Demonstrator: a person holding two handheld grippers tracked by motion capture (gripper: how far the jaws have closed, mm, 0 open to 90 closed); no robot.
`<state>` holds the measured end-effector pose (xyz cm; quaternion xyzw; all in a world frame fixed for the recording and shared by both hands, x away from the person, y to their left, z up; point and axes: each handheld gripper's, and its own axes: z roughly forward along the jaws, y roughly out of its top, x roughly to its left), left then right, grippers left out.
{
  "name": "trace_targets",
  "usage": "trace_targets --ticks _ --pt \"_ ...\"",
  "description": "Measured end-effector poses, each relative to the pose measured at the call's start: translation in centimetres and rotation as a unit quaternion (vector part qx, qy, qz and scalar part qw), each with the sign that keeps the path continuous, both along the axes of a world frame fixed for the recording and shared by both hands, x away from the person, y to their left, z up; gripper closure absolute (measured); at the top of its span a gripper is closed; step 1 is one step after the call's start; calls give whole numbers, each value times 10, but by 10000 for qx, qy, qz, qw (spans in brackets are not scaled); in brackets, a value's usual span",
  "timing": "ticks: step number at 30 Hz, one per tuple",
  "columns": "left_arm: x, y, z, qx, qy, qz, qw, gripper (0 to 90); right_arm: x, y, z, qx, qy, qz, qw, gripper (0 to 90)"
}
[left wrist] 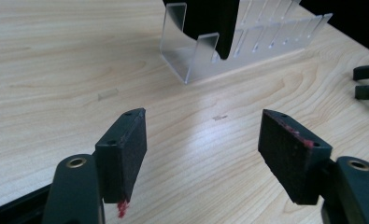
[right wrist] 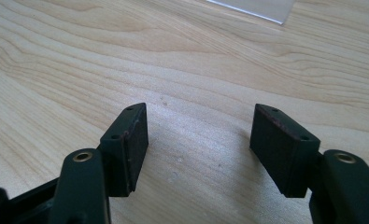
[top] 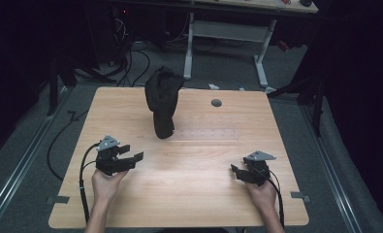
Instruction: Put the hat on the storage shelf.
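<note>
Currently: black cloth [top: 162, 99] on clear rack [left wrist: 247, 44], 12 o'clock; both grippers' fingers apart, empty. Risk: tugging cloth tips rack.

A lab or recording workspace is suggested. A light wooden table [top: 189, 194] is set on grey carpet in a dim room, and black cables [top: 131, 63] are strewn across the floor behind it. A white-framed desk [top: 228, 34] is seen at the back, dark stands [top: 53, 82] are placed at the sides, and metal floor rails [top: 14, 174] are laid alongside.
</note>
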<state>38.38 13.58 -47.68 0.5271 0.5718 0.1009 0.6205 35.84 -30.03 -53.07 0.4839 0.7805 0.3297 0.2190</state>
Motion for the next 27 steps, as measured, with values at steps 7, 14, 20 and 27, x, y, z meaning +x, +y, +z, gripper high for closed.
trace_targets --ticks 7,14,20,27 --pt "-2 -6 -18 127 137 40 9998 331 0 0 0 3 3 -6 10000 371" --pt "-5 -14 -29 398 89 87 9991 330 0 0 0 0 0 -3 10000 371" --pt "-6 -20 -41 732 9 185 9971 330 0 0 0 0 0 -3 10000 371" --pt "-6 -27 -55 1029 -33 262 9943 329 0 0 0 3 3 -7 10000 371"
